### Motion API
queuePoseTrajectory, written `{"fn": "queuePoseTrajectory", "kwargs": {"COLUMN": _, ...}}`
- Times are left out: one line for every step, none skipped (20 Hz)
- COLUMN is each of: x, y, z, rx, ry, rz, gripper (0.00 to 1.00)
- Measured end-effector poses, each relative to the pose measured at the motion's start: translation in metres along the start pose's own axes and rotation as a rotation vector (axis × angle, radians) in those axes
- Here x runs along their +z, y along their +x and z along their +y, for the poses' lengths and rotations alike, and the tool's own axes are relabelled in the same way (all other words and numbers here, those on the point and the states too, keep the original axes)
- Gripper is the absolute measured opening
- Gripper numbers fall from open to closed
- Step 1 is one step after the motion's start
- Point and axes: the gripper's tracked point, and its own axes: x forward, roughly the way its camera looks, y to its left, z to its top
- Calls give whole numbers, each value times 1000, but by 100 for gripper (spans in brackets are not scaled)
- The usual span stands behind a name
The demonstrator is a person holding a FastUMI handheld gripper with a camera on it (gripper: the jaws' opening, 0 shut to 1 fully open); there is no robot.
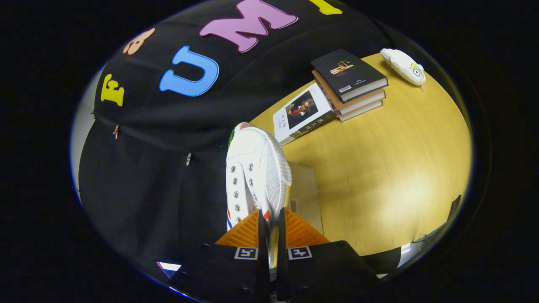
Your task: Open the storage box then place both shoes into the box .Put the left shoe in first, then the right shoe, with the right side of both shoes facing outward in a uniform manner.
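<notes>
Between the two orange fingers (252,229) of the gripper (270,227) there is a white shoe (254,172). The fingers are pressed close together on the side wall of the shoe near its opening, so the claw is pinching the shoe. The shoe points away from the gripper, with its rubber toe cap at the far end and its eyelets visible on the left part. A red and blue stripe is seen low on its left side. The shoe seems lifted over the edge of the yellow wooden table (391,176), with the black cloth wall behind it on the left.

Just to the right of the shoe, partly hidden behind it, lies a flat beige thing (305,198), which is perhaps the storage box or its lid; I cannot tell which, or if it is open.

Farther on the table lies one book with a portrait on the cover (304,112). Touching its right side is a stack of three books (351,84). Beyond the stack, near the far right edge, is a small white plush toy (404,66).
</notes>
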Motion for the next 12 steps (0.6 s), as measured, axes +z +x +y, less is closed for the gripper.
{"fn": "queuePoseTrajectory", "kwargs": {"x": -6, "y": 10, "z": 1, "rx": -20, "ry": -10, "rz": 7, "gripper": 11}}
{"fn": "queuePoseTrajectory", "kwargs": {"x": -13, "y": 20, "z": 3, "rx": -40, "ry": -14, "rz": 13, "gripper": 11}}
{"fn": "queuePoseTrajectory", "kwargs": {"x": -22, "y": 32, "z": 6, "rx": -50, "ry": -16, "rz": 27, "gripper": 11}}
{"fn": "queuePoseTrajectory", "kwargs": {"x": -31, "y": 40, "z": 8, "rx": -58, "ry": -12, "rz": 47, "gripper": 11}}
{"fn": "queuePoseTrajectory", "kwargs": {"x": -41, "y": 50, "z": 10, "rx": -66, "ry": -13, "rz": 66, "gripper": 11}}
{"fn": "queuePoseTrajectory", "kwargs": {"x": -48, "y": 59, "z": 12, "rx": -74, "ry": -23, "rz": 76, "gripper": 11}}
{"fn": "queuePoseTrajectory", "kwargs": {"x": -54, "y": 67, "z": 13, "rx": -86, "ry": -39, "rz": 87, "gripper": 11}}
{"fn": "queuePoseTrajectory", "kwargs": {"x": -59, "y": 75, "z": 12, "rx": -101, "ry": -53, "rz": 92, "gripper": 11}}
{"fn": "queuePoseTrajectory", "kwargs": {"x": -63, "y": 81, "z": 10, "rx": -120, "ry": -61, "rz": 99, "gripper": 11}}
{"fn": "queuePoseTrajectory", "kwargs": {"x": -65, "y": 86, "z": 7, "rx": -135, "ry": -66, "rz": 101, "gripper": 11}}
{"fn": "queuePoseTrajectory", "kwargs": {"x": -67, "y": 92, "z": 5, "rx": -150, "ry": -66, "rz": 104, "gripper": 11}}
{"fn": "queuePoseTrajectory", "kwargs": {"x": -68, "y": 96, "z": 2, "rx": -166, "ry": -67, "rz": 107, "gripper": 11}}
